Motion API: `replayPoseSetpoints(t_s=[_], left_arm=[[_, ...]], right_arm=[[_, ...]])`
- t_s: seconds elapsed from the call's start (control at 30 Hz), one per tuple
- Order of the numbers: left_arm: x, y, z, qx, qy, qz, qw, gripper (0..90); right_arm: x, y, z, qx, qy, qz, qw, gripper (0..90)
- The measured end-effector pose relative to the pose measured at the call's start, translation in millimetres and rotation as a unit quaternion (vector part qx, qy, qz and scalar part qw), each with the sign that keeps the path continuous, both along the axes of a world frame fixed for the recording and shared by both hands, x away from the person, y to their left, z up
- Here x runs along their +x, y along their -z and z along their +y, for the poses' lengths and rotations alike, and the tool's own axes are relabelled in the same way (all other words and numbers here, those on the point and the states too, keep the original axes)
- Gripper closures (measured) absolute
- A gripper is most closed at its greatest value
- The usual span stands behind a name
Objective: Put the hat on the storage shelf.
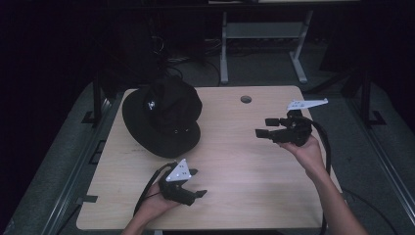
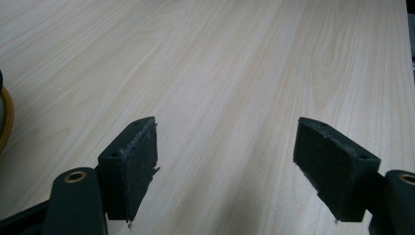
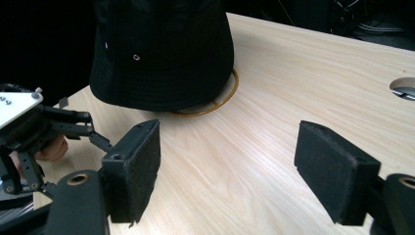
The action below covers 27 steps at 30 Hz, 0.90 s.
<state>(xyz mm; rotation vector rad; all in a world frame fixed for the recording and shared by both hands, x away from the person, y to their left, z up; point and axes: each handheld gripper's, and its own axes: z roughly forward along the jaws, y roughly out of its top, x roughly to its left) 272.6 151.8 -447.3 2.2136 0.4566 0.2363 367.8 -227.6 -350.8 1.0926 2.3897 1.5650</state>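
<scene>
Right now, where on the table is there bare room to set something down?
The widest bare patch is the middle of the table, between the hat, the left gripper and the right gripper. The far right corner past the hole is free too. The far left, under the hat, is crowded.

A round cable hole (image 1: 246, 99) pierces the wooden table (image 1: 235, 191) (far edge).

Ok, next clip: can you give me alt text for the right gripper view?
A black fabric bucket hat sits on a pale wooden table, with a thin yellow-brown ring showing under its brim. The right gripper faces the hat, its two black padded jaws open with nothing between them. The left gripper, held in a hand, is at the left edge.
</scene>
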Motion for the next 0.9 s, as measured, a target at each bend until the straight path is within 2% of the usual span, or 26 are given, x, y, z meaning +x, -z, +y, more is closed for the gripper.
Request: replayPoseSetpoints(t_s=[0.9], left_arm=[[1.3, 0.4, -0.7, -0.001, -0.004, 0.008, 1.0, 20.6]], right_arm=[[-41.2, 38.6, -22.2, 0.0, 0.001, 0.02, 0.9998, 18.8]])
